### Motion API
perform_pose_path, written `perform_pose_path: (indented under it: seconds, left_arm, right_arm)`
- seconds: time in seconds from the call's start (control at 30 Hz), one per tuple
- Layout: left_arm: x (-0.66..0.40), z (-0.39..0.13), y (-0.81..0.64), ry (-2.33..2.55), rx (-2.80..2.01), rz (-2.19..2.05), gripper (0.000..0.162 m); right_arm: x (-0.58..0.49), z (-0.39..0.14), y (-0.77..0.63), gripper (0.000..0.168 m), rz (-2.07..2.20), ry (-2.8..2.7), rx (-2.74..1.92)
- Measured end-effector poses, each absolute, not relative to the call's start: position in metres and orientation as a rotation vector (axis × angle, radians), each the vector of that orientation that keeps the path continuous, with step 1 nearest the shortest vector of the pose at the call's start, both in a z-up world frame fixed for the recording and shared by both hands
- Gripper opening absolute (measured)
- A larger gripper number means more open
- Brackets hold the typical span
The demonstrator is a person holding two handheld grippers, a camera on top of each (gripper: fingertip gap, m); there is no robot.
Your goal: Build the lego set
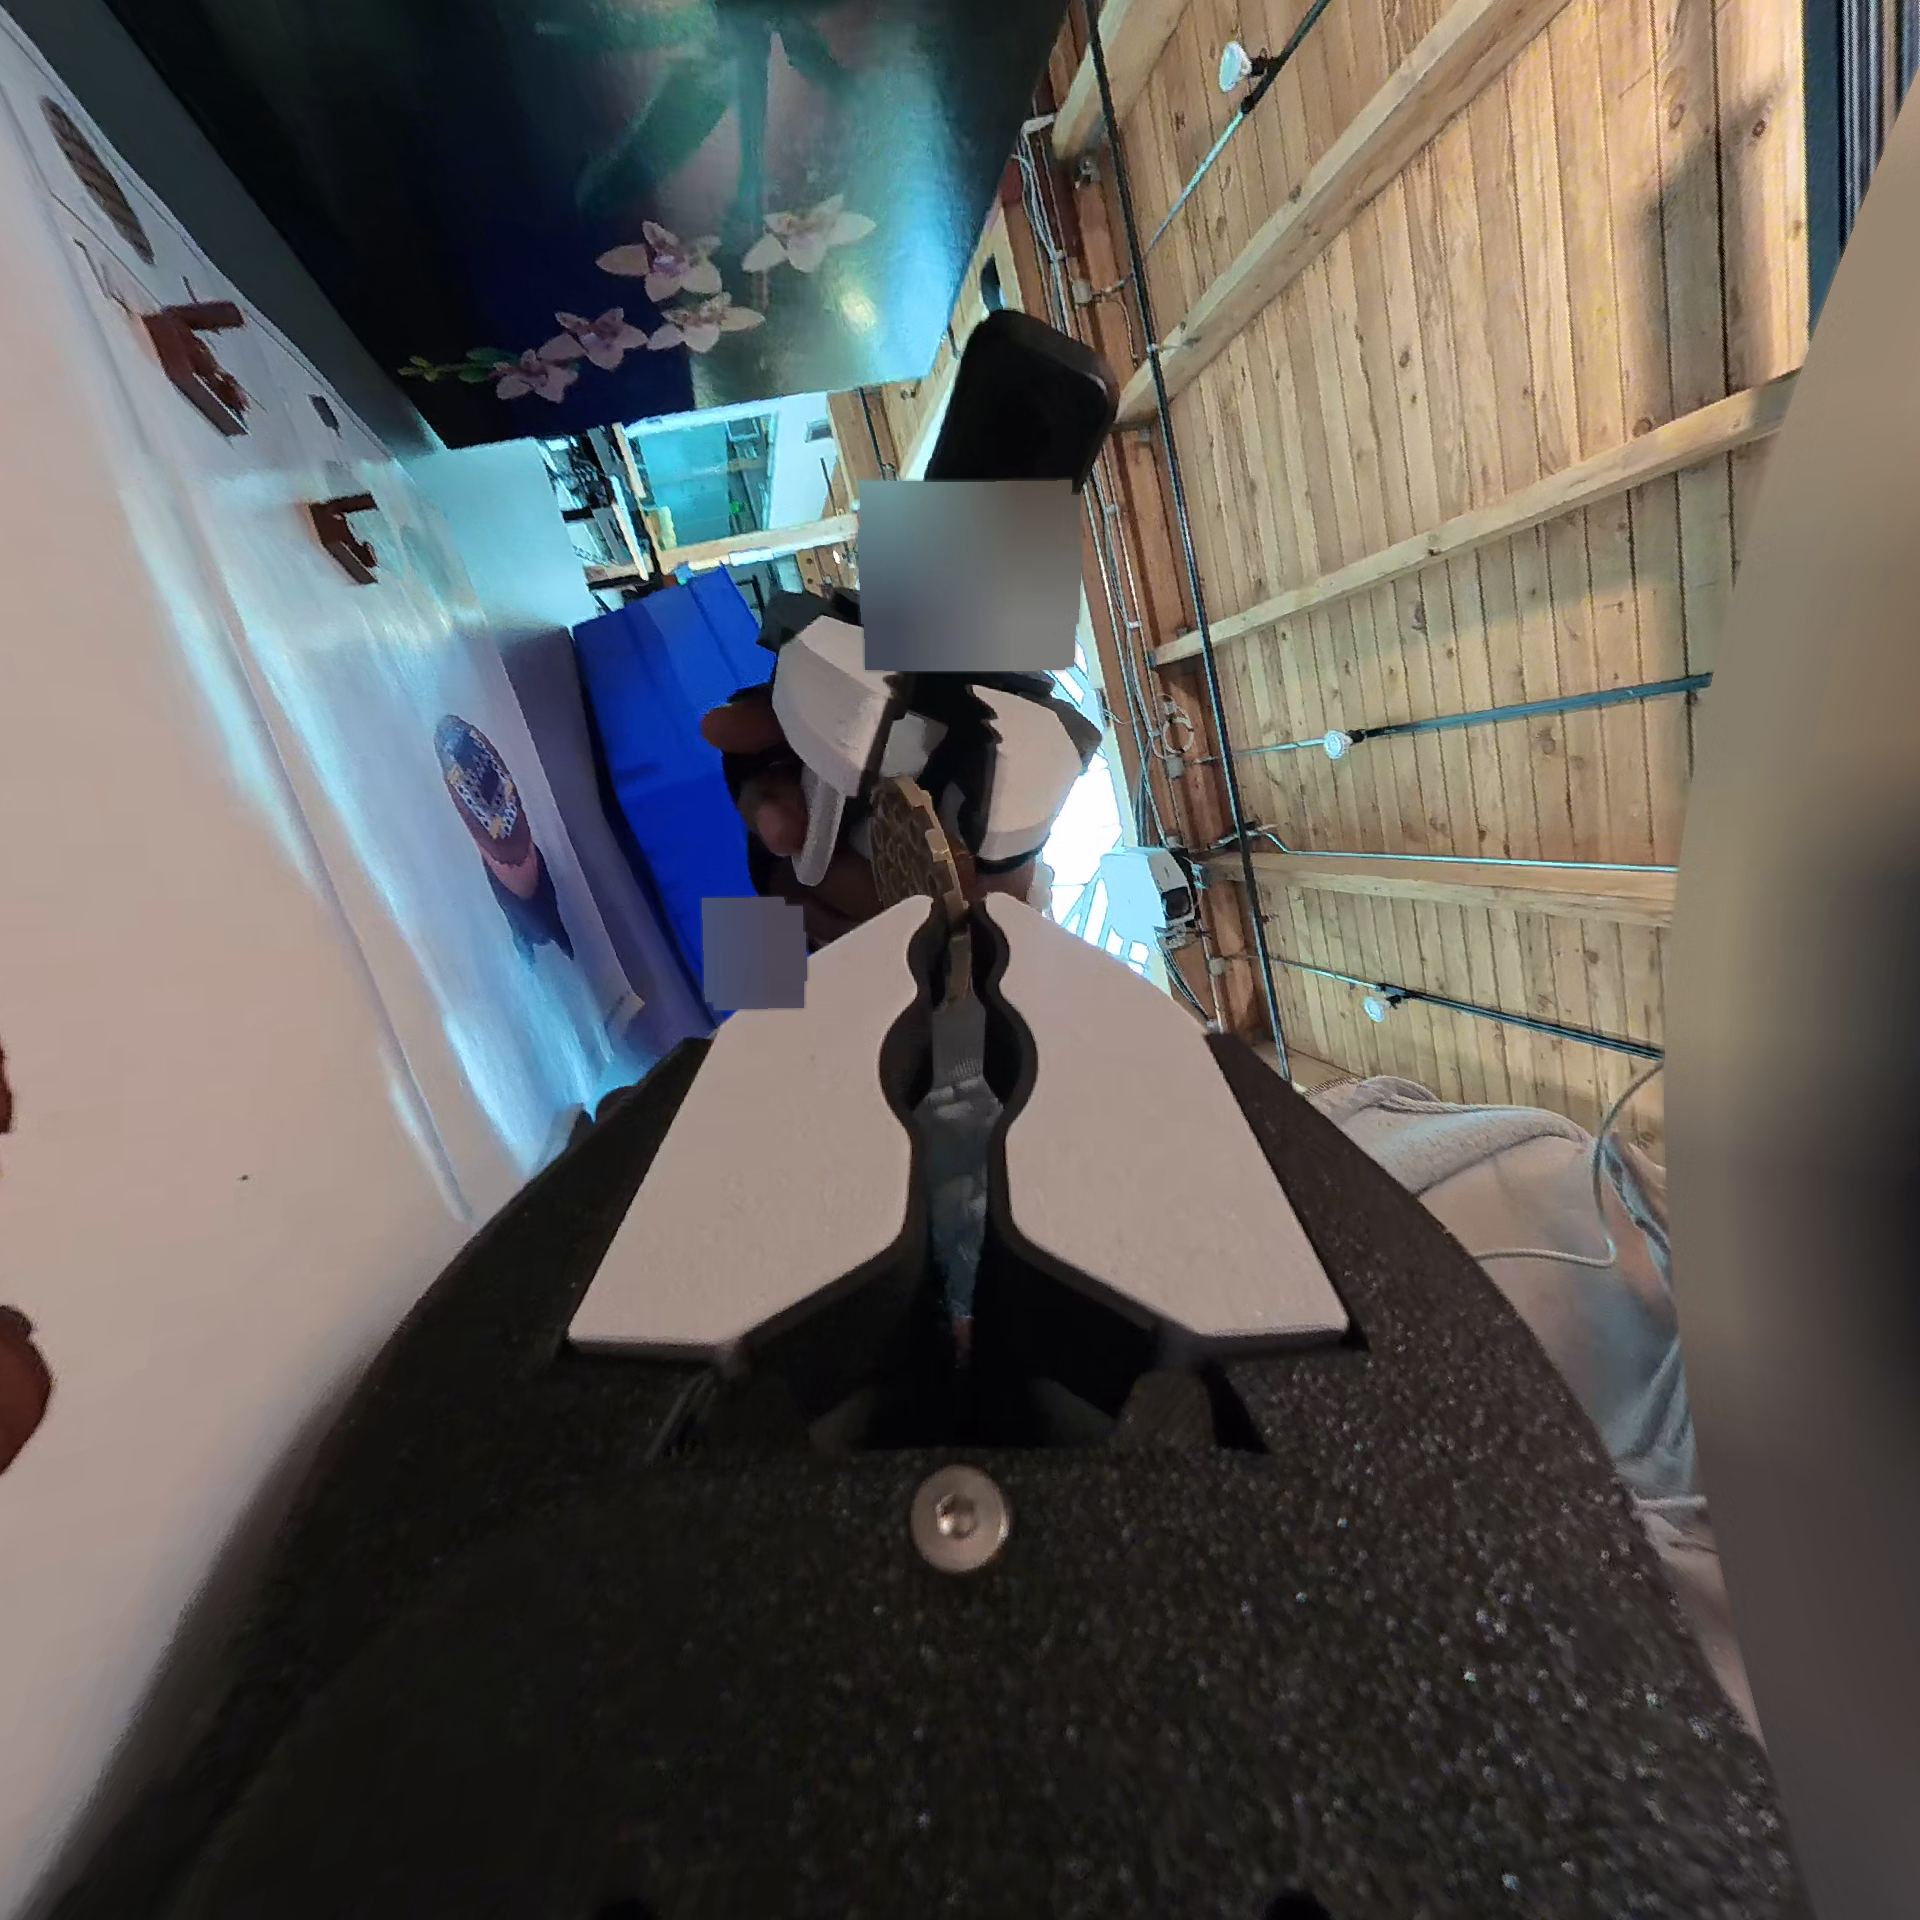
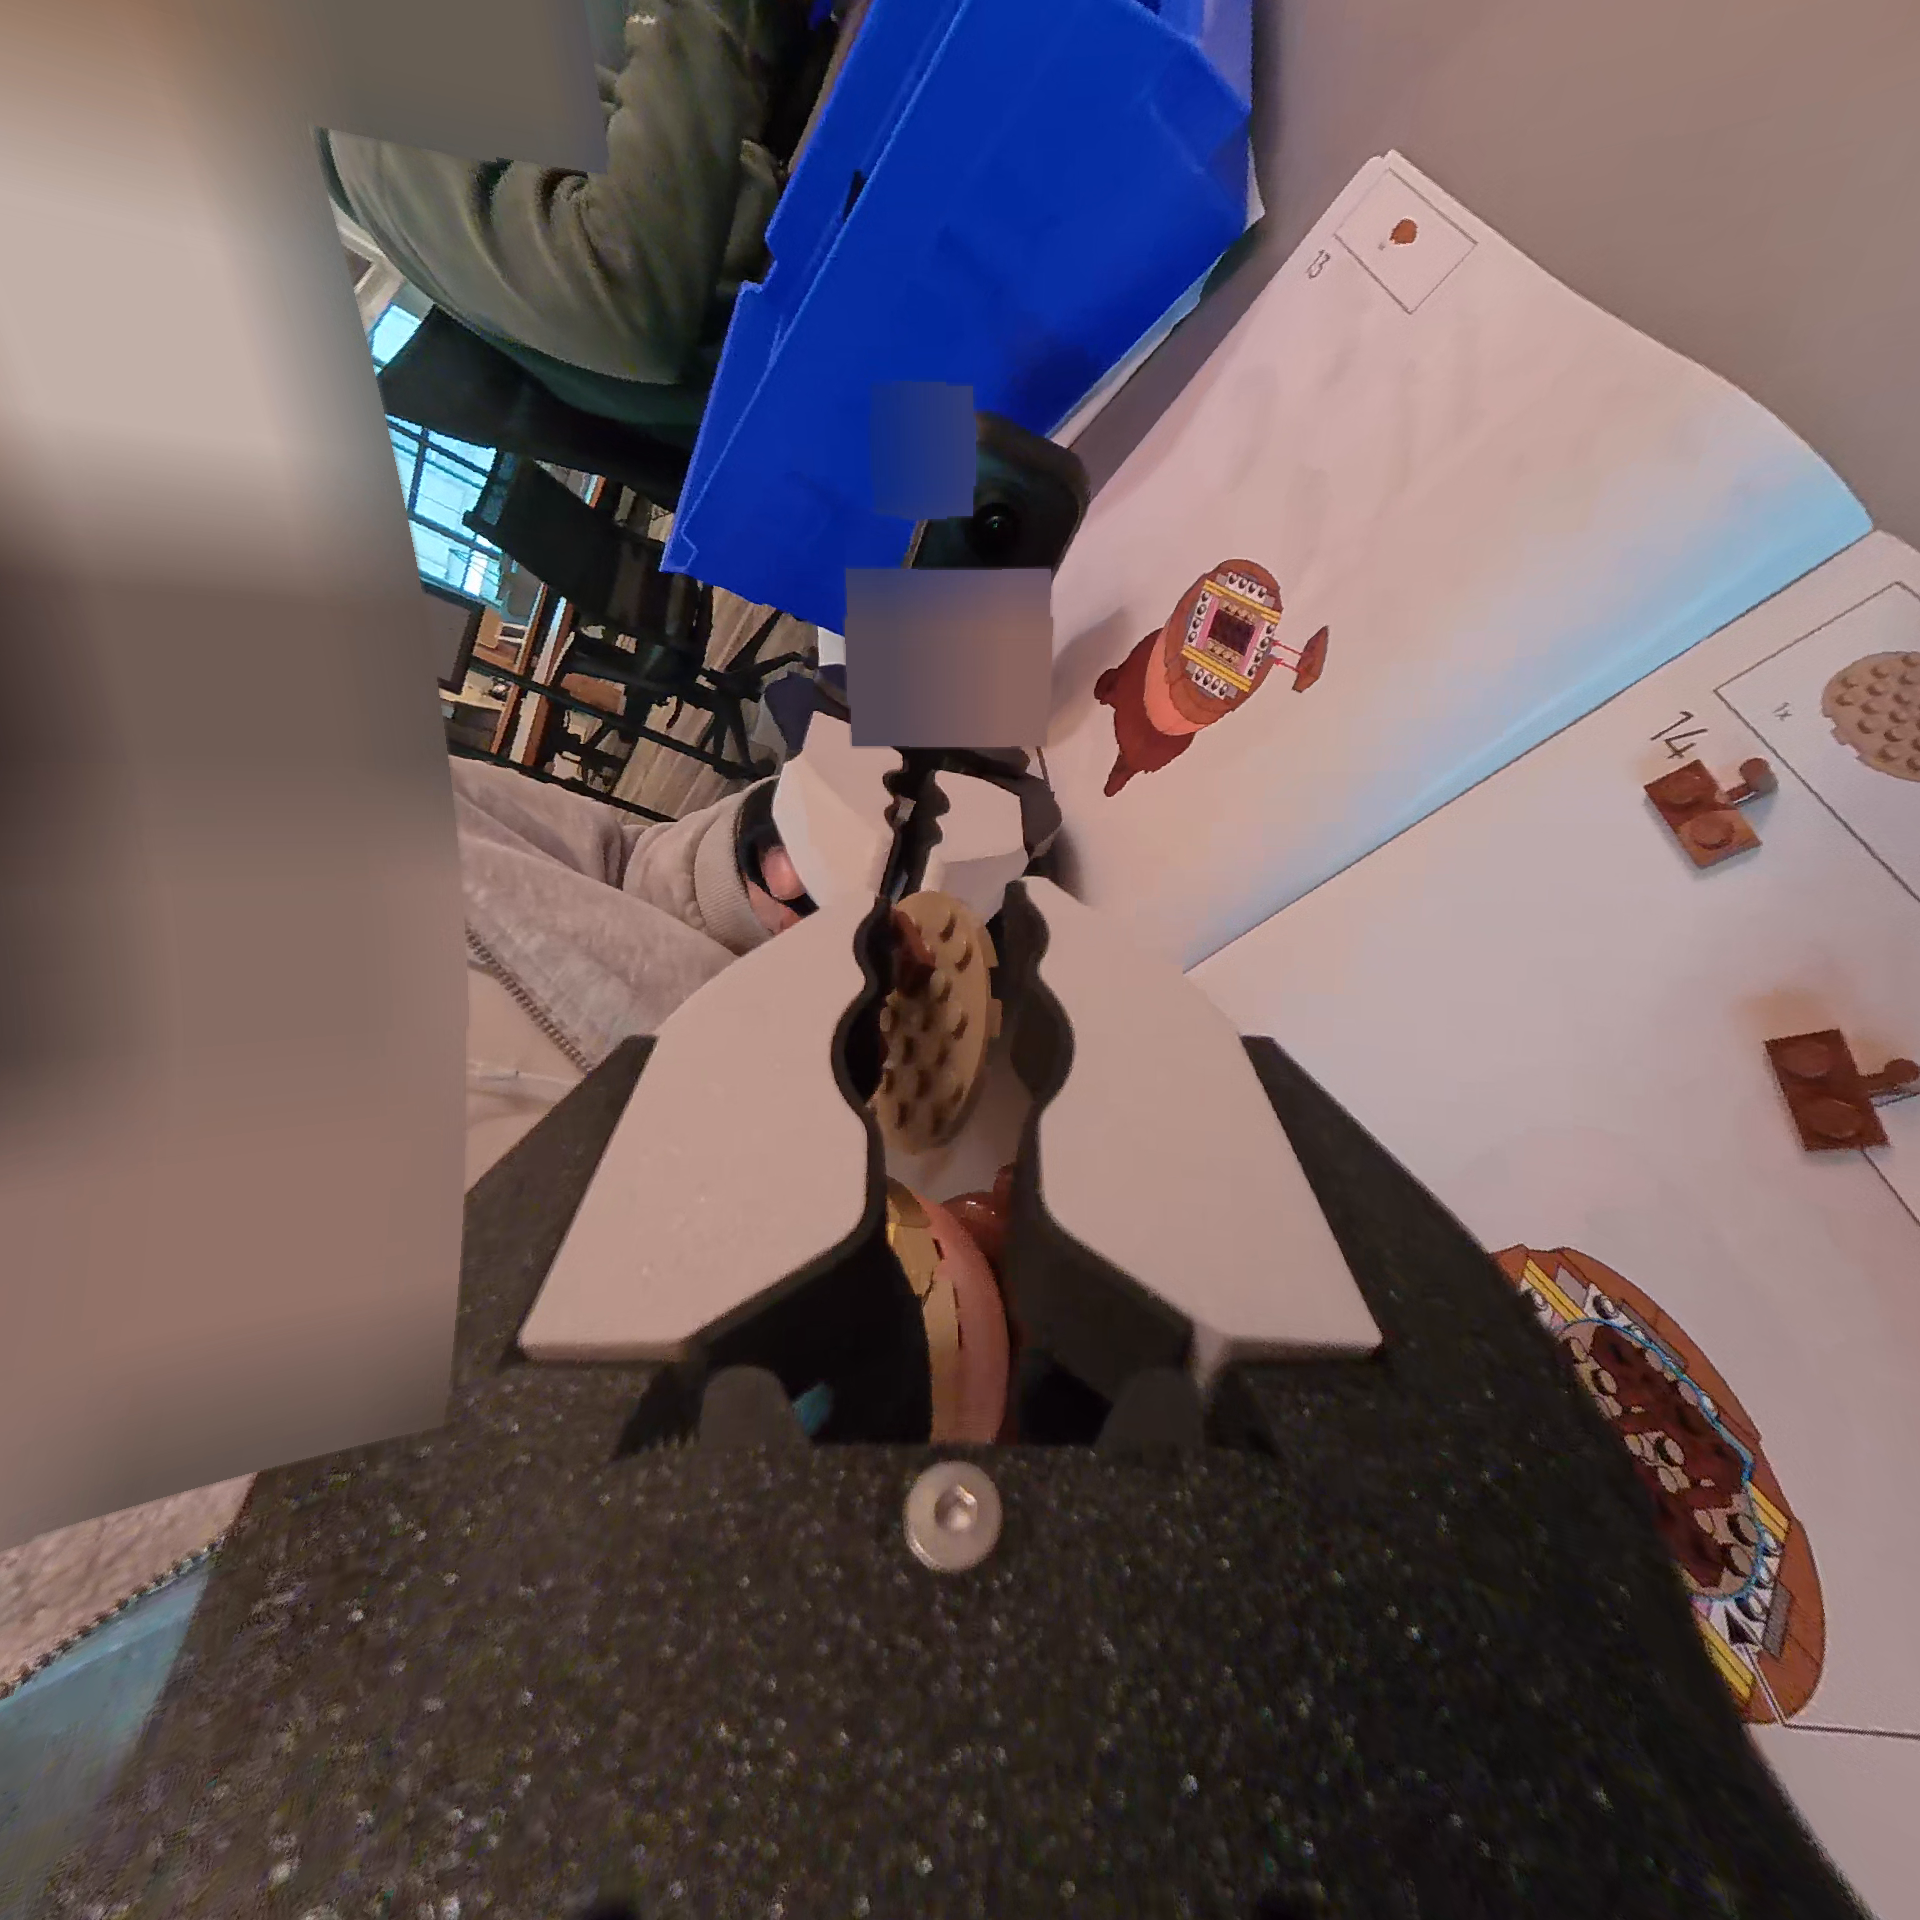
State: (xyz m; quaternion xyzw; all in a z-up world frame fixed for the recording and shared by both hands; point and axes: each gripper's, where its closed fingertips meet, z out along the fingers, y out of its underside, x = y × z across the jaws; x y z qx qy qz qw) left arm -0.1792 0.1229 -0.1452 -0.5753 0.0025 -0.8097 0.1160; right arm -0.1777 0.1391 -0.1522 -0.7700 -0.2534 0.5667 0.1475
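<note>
My left gripper [image 1: 961, 914] is shut on the edge of a tan round studded plate [image 1: 914, 857] and holds it up in the air. In the right wrist view the same plate [image 2: 930, 1039] stands on edge between the fingers of my right gripper [image 2: 951, 904]. Deeper between those fingers sits a brown, pink and tan lego model [image 2: 966, 1299], and the jaws seem closed on it. The two grippers face each other tip to tip. The left gripper [image 2: 914, 831] shows just beyond the plate, and the right gripper [image 1: 914, 748] shows behind the plate in the left wrist view.
An open instruction booklet [image 2: 1455, 623] lies on the table, with two loose brown bracket pieces [image 2: 1704, 821] [image 2: 1829, 1091] on it. It also shows in the left wrist view [image 1: 208, 831]. A blue bin [image 2: 966, 260] stands behind it. A dark flowered box [image 1: 623, 208] is nearby. A grey sleeve [image 2: 582, 883] is at left. Less than 4 cm separates the two grippers' tips.
</note>
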Motion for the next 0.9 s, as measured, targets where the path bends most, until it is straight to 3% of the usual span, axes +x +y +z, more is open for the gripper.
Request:
perform_pose_path:
  seconds: [0.23, 0.43, 0.63, 0.9]
  left_arm:
    - [-0.178, -0.144, 0.121, 0.004, -1.679, -2.409, 0.003]
    - [-0.179, -0.144, 0.121, -0.018, -1.674, -2.441, 0.003]
    - [-0.179, -0.144, 0.119, -0.011, -1.686, -2.45, 0.003]
    - [-0.177, -0.144, 0.116, -0.008, -1.699, -2.471, 0.003]
  right_arm:
    - [-0.178, -0.15, 0.136, 0.016, 1.618, -0.782, -2.182]
    - [-0.174, -0.143, 0.136, 0.032, 1.626, -0.797, -2.154]
    - [-0.168, -0.145, 0.13, 0.024, 1.471, -1.0, -2.049]
    - [-0.168, -0.151, 0.124, 0.026, 1.336, -1.189, -2.001]
